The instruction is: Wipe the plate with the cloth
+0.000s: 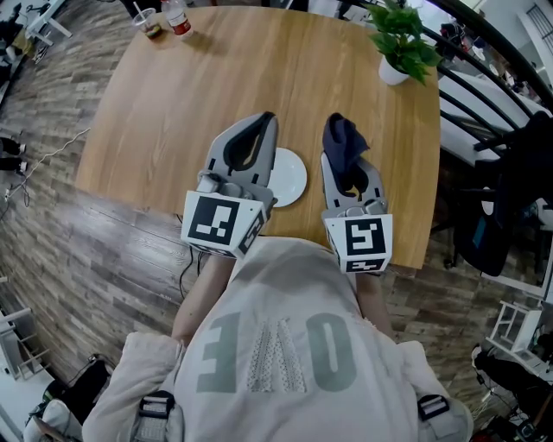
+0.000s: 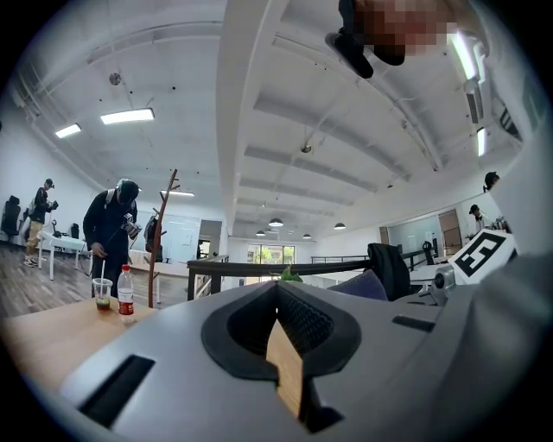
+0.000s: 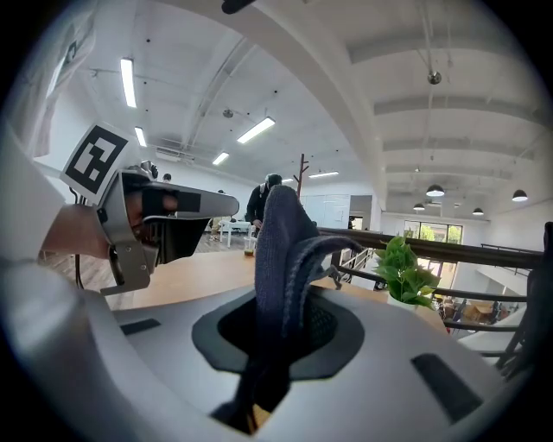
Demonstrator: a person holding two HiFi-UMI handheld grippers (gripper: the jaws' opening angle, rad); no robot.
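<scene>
Plate (image 1: 292, 177): white, flat on the wooden table (image 1: 259, 78), near my edge. It sits between the two grippers, and its left part is hidden under the left gripper (image 1: 262, 125) in the head view.

Cloth (image 1: 350, 151): dark blue, pinched in the right gripper (image 1: 342, 138). Jaws are clamped on it and the bunch stands up out of the tips instead of hanging below. The right gripper is beside the plate, not over it, so I judge no wiping contact yet.

The left gripper's jaws are closed together with nothing in them. It's above the plate's left edge; I can't tell if it touches.

Risks from here:
- The cloth stands up rather than down, so a straight descent could put hard jaw tips on the plate instead of fabric.
- Nothing pins the plate. A sideways wipe could slide it, and it's close to the table edge on my side.
- The grip is on a fold only, so drag might pull the cloth free.

Counts: 1 plate, 1 cloth, 2 grippers. At the far side of the table: 1 potted plant (image 1: 402, 43), 1 bottle (image 1: 177, 17), 1 cup (image 1: 149, 23).
</scene>
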